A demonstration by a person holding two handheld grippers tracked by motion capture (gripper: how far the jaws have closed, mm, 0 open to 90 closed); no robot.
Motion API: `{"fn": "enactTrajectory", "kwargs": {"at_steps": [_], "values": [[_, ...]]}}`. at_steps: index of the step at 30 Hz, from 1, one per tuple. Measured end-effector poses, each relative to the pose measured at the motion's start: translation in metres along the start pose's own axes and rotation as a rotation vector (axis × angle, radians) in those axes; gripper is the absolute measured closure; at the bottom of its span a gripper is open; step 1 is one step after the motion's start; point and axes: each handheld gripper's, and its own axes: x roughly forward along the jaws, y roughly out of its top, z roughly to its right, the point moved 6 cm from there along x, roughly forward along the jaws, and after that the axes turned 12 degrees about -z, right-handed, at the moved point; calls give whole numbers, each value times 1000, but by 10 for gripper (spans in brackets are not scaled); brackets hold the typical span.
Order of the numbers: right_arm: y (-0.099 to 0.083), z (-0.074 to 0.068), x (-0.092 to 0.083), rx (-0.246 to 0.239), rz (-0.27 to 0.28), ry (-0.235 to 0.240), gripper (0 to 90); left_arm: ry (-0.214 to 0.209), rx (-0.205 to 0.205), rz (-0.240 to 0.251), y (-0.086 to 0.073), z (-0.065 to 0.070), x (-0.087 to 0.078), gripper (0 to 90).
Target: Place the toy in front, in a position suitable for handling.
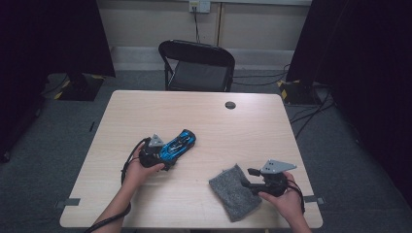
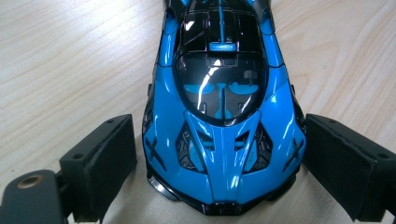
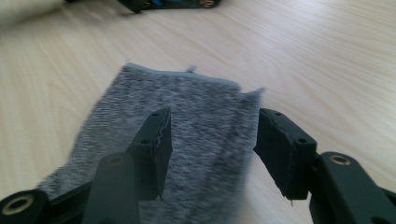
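High view dim for you: dark curtains at both sides swallow detail, table (image 1: 204,116) alone evenly lit, shadows soft. Left gripper view sharp; overhead glare streaks blue toy car (image 2: 224,116), bright sheen across wood at upper left. Right gripper view smeared, probably motion blur: grey cloth (image 3: 187,126) fuzzy at its edges, far tabletop out of focus.

Left forearm enters from desk's near edge, angled toward desk's middle. Left hand (image 1: 138,170) grips left claw (image 1: 167,154), pointed away toward far right corner, jaws spread wide, pads not pressing. Right forearm enters at near right corner. Right hand (image 1: 284,196) holds right claw (image 1: 247,177), pointed left along near edge, held low, jaws half spread, nothing pinched between pads.
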Motion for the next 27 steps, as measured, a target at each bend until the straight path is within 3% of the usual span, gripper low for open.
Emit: {"fn": "enactTrajectory", "kwargs": {"at_steps": [3,6,11,24,27], "values": [[1,-13,4,-15,-5,38,452,0,0,0,0,0,0,105],[1,-26,14,-67,-22,72,448,0,0,0,0,0,0,105],[-5,-32,29,-111,-93,71,442,1,1,0,0,0,0,105],[-8,-33,38,-60,-100,49,518,6,-6,-1,0,0,0,106],[-7,-33,39,-69,-115,34,536,15,-18,0,0,0,0,105]]}}
